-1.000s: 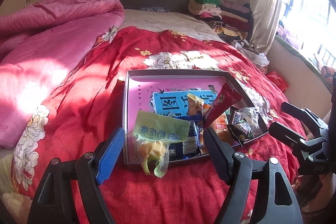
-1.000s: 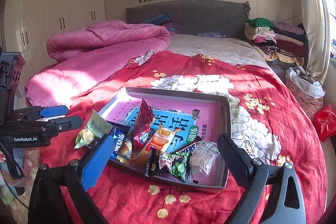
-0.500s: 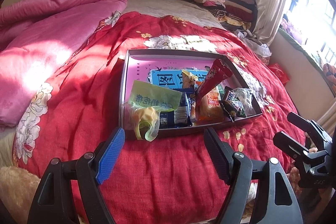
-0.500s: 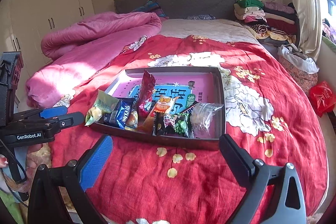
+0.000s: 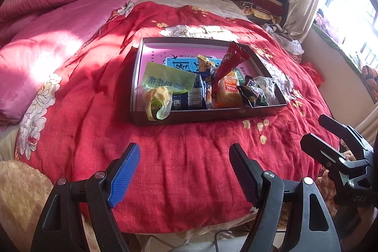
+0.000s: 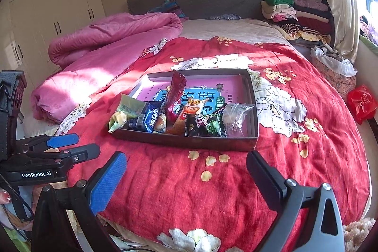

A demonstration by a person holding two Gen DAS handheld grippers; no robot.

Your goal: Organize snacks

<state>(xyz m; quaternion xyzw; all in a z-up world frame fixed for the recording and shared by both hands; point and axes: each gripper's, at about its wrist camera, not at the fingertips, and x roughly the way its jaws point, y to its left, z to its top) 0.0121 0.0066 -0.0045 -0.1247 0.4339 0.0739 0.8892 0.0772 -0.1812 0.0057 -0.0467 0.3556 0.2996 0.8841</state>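
A shallow dark cardboard box [image 5: 208, 116] of assorted packaged snacks [image 5: 226, 91] sits mid-bed on a red floral quilt [image 5: 94, 124]. Near the bed's foot edge, the left hand-held gripper [image 5: 184, 171] and right hand-held gripper [image 6: 186, 171] hover, jaws spread, empty.

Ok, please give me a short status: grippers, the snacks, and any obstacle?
Left gripper and right gripper open, empty, short of the box. Snacks piled at its near end; green packet overhangs the edge. Nothing in the way.
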